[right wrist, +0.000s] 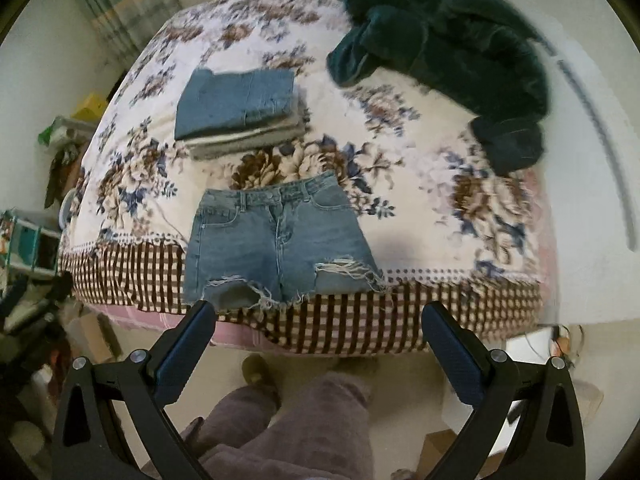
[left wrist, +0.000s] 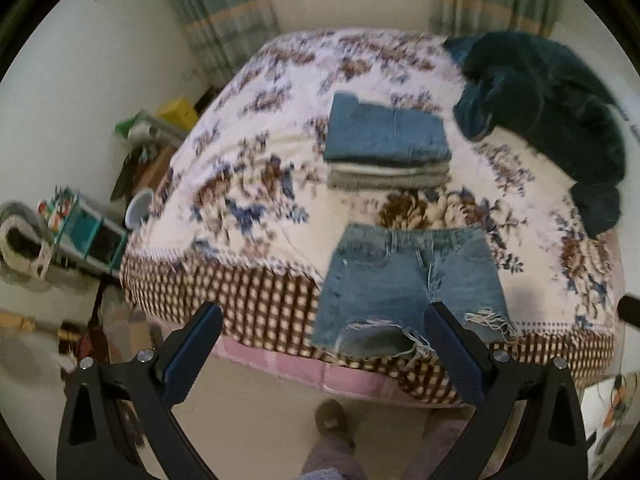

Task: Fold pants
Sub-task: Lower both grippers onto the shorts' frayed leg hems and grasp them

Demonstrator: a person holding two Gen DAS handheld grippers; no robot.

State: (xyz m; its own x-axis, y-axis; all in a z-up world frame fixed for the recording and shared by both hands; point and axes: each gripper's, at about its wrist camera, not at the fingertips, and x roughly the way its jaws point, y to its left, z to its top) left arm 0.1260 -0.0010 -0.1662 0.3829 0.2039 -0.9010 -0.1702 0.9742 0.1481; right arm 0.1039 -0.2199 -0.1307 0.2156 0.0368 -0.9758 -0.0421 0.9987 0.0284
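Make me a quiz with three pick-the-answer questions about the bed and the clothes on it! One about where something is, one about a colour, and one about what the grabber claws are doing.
1. Where do the denim shorts lie?
A. On top of the folded stack
B. Spread flat near the foot edge of the bed
C. On the floor

2. What colour is the fluffy garment in the far right corner of the bed?
A. Dark green
B. Red
C. Yellow

3. What are the left gripper and right gripper doing?
A. Both pinching the shorts
B. One holds a sock
C. Both open, holding nothing

Answers:
1. B: the shorts lie flat with frayed hems at the checked border, in front of the folded stack.
2. A: its fuzzy fabric is deep teal-green.
3. C: each pair of fingers stands wide apart with nothing between them.
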